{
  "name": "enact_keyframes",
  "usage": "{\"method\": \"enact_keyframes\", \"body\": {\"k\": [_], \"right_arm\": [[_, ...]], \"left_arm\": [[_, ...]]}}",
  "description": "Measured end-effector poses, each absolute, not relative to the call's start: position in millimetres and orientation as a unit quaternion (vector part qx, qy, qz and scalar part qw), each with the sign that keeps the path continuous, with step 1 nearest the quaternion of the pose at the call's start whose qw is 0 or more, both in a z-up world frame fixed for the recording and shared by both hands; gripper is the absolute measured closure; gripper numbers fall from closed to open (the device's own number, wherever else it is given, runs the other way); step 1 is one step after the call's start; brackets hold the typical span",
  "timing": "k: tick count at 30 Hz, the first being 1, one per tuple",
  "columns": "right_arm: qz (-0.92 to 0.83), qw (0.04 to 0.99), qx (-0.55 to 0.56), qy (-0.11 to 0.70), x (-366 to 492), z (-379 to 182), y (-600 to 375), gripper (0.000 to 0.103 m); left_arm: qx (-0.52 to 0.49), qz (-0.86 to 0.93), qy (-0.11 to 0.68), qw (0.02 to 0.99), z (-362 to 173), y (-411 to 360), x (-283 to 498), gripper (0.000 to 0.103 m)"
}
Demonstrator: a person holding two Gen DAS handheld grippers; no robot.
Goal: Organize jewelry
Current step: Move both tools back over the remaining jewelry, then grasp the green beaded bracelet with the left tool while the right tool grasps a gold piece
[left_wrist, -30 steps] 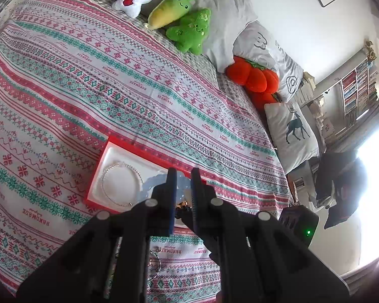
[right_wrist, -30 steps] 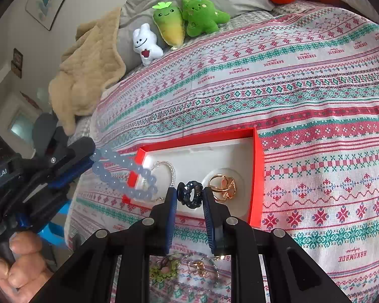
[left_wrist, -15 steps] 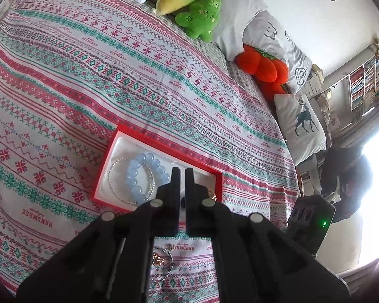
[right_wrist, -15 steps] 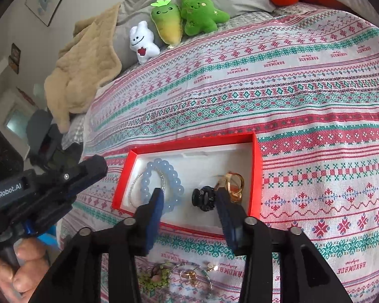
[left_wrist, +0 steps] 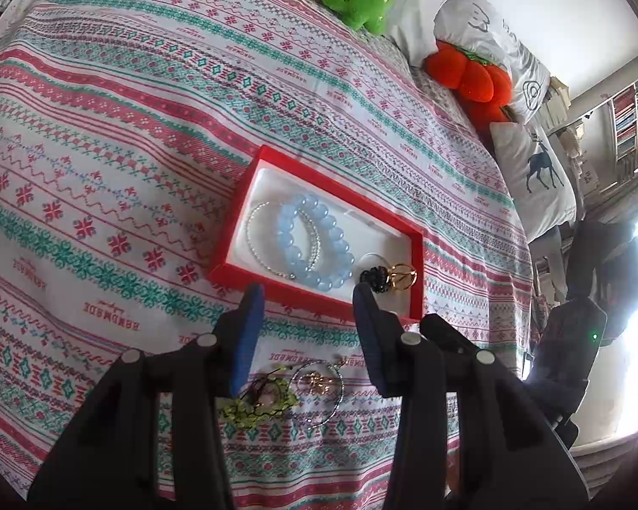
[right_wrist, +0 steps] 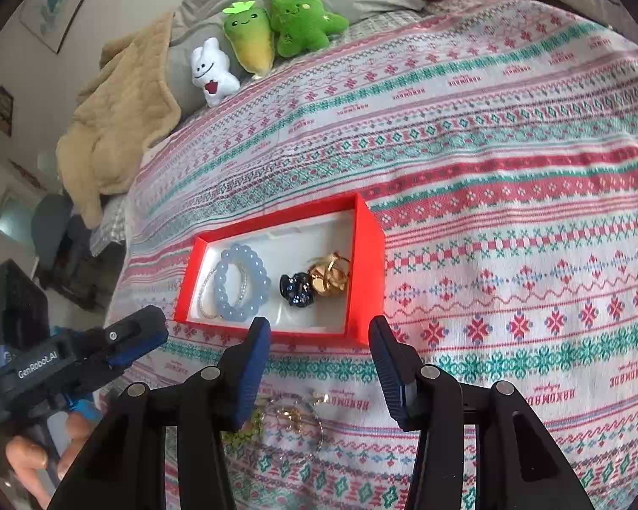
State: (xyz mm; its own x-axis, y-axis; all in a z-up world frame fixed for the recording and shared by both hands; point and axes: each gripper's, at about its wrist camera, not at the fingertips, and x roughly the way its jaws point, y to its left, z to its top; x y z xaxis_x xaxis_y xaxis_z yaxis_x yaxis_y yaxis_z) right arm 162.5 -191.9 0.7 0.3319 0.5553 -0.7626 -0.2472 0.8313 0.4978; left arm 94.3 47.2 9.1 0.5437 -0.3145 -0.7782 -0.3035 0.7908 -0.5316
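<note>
I see the shallow red jewelry box [right_wrist: 363,263] with its white lining lying on the patterned bedspread [right_wrist: 510,136]. Inside it, a pale blue bead bracelet [right_wrist: 242,282] overlaps a thin silver bangle [left_wrist: 259,233]; a dark blue flower clip [right_wrist: 295,290] touches a gold ring piece [right_wrist: 328,276]. My right gripper [right_wrist: 319,333] and left gripper [left_wrist: 304,301] hang near the box's front edge, fingers spread wide, gripping nothing. Loose green and gold pieces [left_wrist: 280,395] lie under them.
</note>
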Motion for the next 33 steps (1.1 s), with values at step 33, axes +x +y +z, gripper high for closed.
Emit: {"method": "enact_keyframes", "body": {"k": [33], "right_arm": [[0.283, 0.777, 0.029, 0.562, 125, -24, -156, 0.071]], "left_arm": [[-0.194, -0.028, 0.588, 0.785, -26, -17, 73, 0.068]]}}
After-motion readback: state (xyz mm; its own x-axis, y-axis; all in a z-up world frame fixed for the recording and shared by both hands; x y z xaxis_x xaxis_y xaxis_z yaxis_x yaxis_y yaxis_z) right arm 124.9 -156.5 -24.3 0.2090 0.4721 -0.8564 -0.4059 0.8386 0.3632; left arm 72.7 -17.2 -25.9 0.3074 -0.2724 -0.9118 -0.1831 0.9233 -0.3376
